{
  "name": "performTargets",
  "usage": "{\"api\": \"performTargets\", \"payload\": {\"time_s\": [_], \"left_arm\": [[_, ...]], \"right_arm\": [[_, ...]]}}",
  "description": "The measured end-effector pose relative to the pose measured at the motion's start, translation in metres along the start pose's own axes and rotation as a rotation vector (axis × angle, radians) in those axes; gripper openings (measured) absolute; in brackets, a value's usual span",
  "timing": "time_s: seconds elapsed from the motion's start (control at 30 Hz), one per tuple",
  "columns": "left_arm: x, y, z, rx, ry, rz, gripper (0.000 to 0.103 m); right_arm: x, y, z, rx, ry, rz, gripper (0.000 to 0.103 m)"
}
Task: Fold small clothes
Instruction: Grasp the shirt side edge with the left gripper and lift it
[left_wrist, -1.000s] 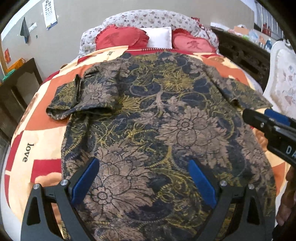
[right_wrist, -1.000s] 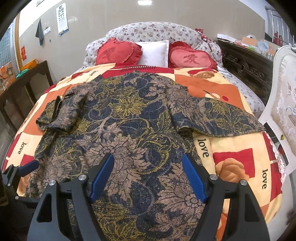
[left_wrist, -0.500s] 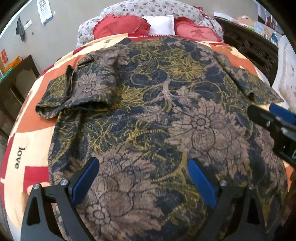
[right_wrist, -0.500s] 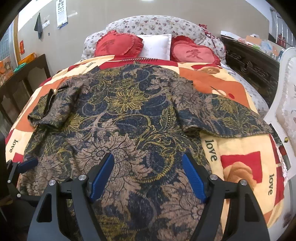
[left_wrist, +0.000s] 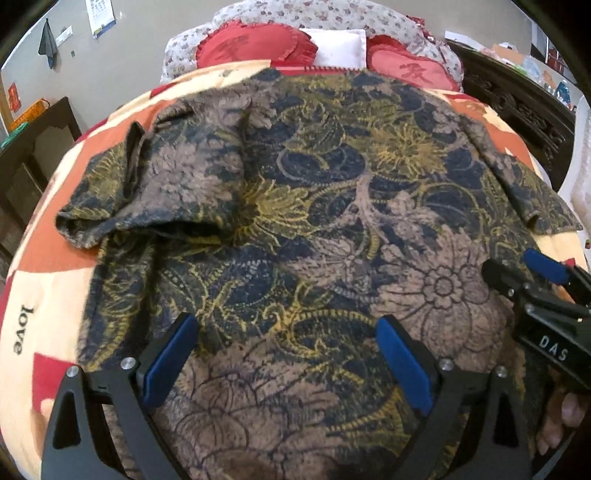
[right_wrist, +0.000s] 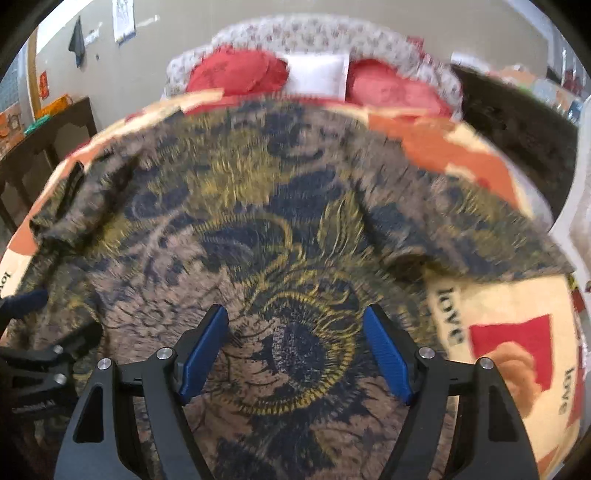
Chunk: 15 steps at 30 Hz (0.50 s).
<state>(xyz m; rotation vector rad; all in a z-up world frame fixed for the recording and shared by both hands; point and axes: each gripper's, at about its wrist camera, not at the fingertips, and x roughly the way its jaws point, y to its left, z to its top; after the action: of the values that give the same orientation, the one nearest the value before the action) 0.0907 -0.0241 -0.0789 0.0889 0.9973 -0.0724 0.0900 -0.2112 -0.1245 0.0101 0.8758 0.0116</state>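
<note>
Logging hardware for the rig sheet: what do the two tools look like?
Both match: the left tool and right tool have black angular frames with triangular cutouts, silver screw heads and blue pads on the fingers. White lettering, "DAS" visible, marks the right tool's body.

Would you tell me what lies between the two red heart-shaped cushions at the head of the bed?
A white pillow sits between the red cushions, clearest in the left wrist view.
</note>
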Motion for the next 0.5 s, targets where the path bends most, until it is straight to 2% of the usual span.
{"api": "performTargets", "payload": {"time_s": [0.03, 0.17, 0.33, 0.43, 0.5], "left_arm": [[0.003, 0.001, -0.001, -0.003, 0.002, -0.003, 0.103], [0.008, 0.008, -0.006, -0.046, -0.018, -0.042, 0.103], [0.006, 0.007, -0.009, -0.041, -0.034, -0.027, 0.103], [0.004, 0.017, 0.005, -0.041, 0.030, -0.075, 0.103], [-0.008, 0.033, 0.023, -0.036, -0.007, -0.042, 0.103]], "right_arm": [[0.002, -0.001, 0.000, 0.004, -0.001, -0.001, 0.079], [0.005, 0.004, -0.002, -0.013, -0.007, -0.019, 0.080], [0.005, 0.003, -0.005, -0.009, -0.019, -0.014, 0.081], [0.005, 0.002, -0.004, -0.002, -0.017, -0.003, 0.082], [0.006, 0.002, -0.003, 0.000, -0.018, -0.003, 0.082]]}}
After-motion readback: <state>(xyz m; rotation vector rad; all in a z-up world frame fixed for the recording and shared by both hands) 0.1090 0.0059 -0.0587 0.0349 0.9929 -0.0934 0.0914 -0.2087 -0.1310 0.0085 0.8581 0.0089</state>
